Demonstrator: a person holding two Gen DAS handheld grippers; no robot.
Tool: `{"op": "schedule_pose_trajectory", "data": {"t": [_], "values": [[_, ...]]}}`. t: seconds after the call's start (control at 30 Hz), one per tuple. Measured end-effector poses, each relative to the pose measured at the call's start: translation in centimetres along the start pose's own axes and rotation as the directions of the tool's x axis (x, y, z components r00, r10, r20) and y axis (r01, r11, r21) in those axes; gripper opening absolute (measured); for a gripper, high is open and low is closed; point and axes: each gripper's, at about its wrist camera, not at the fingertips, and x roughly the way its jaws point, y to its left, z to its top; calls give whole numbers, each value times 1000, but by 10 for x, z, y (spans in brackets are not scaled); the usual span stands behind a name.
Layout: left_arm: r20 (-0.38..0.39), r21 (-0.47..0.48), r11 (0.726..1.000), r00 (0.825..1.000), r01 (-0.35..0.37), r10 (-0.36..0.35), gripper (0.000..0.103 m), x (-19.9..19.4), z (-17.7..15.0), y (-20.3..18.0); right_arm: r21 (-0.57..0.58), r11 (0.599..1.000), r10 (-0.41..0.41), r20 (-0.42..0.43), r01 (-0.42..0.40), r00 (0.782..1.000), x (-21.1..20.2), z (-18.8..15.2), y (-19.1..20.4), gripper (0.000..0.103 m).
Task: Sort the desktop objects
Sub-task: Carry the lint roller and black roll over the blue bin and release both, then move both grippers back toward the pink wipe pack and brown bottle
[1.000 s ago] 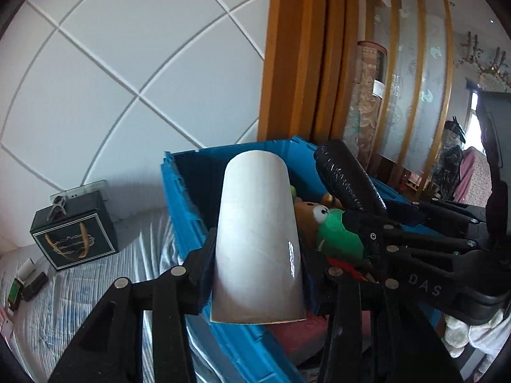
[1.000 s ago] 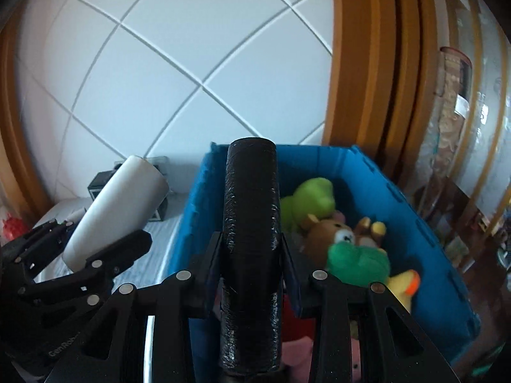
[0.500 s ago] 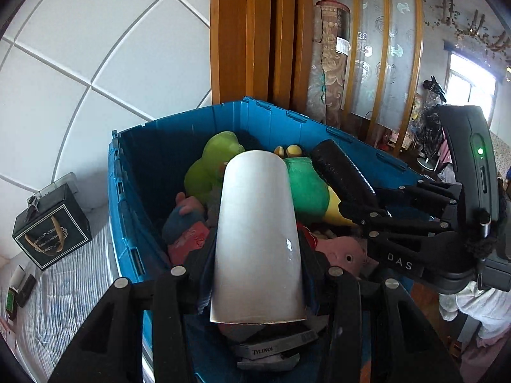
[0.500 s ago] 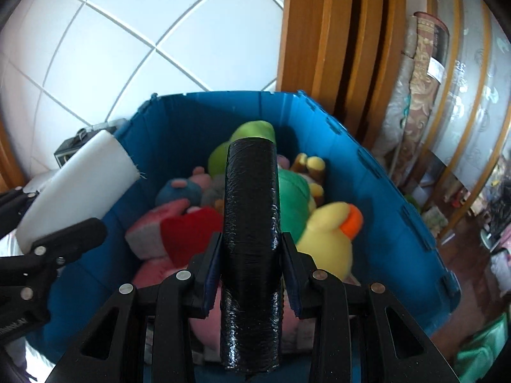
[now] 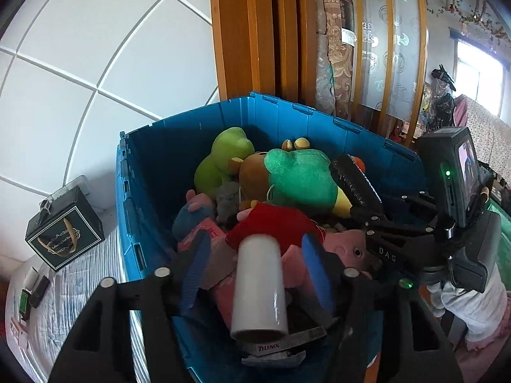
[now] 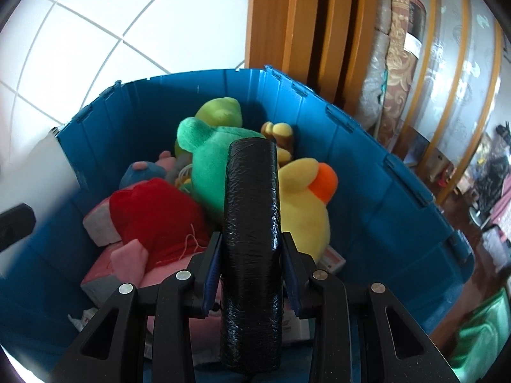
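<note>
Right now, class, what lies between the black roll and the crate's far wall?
In the right wrist view, plush toys: a green frog and yellow duck lie between the black roll and the blue crate wall.

In the blue bin (image 6: pixel 367 172), the soft toys cover the bottom. The black roll (image 6: pixel 252 239) hides the green plush (image 6: pixel 207 172) partly. Left of the bin, a pale blur (image 6: pixel 41 159) cannot be identified. The Tylenol box (image 5: pixel 271 349) lies half hidden under the white roll (image 5: pixel 258 290).
</note>
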Motion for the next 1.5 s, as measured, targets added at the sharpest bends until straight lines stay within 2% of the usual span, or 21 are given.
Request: {"op": "schedule_pose_trajectory", "data": {"t": [0.03, 0.07, 0.23, 0.27, 0.33, 0.4, 0.47, 0.57, 0.7, 0.93, 1.03, 1.2, 1.3, 1.4, 1.5], "values": [[7, 4, 1000, 1000, -3, 3, 74, -1, 1, -1, 7, 1000, 0, 1, 0, 1000, 1, -1, -1, 35], [11, 9, 1000, 1000, -11, 11, 74, -1, 1, -2, 12, 1000, 1, 9, -1, 1000, 1, -1, -2, 35], [7, 11, 1000, 1000, -10, 10, 75, 1, 3, -3, -2, 1000, -29, 25, 29, 999, 0, 1, -1, 36], [5, 8, 1000, 1000, -8, 8, 75, 1, 4, -3, 1, 999, -34, 29, 34, 999, -1, 1, -2, 39], [4, 6, 1000, 1000, -2, 2, 75, 1, 3, -2, 6, 999, -45, 38, 44, 998, -3, 2, -2, 47], [4, 2, 1000, 1000, 0, 0, 75, 2, 3, -2, 12, 999, -49, 47, 49, 998, -5, 4, -3, 68], [6, -2, 1000, 1000, 5, -5, 75, 1, 3, 0, 14, 998, -60, 61, 59, 996, -10, 5, -3, 84], [14, -19, 1000, 1000, 4, -4, 75, -1, 2, 4, 10, 997, -74, 68, 74, 995, -16, 5, -1, 86], [24, -36, 999, 1000, -12, 13, 76, -7, -3, 12, 7, 996, -91, 85, 91, 992, -28, 4, 3, 103], [60, -96, 995, 997, -32, 38, 76, -32, -16, 47, -7, 992, -122, 119, 124, 985, -52, 9, 22, 103], [78, -123, 991, 996, -43, 53, 77, -46, -25, 71, -22, 991, -127, 136, 131, 983, -63, 13, 41, 103], [95, -191, 979, 991, -75, 95, 77, -77, -52, 132, -55, 991, -113, 168, 124, 979, -86, 22, 89, 103], [95, -236, 964, 984, -122, 148, 77, -100, -78, 182, -75, 994, -63, 193, 78, 979, -104, 29, 131, 103], [86, -302, 940, 977, -160, 193, 77, -123, -110, 241, -115, 993, 1, 226, 26, 974, -124, 36, 190, 103], [60, -345, 909, 961, -234, 270, 77, -146, -148, 302, -159, 987, 71, 233, -34, 970, -133, 43, 247, 103]]}}
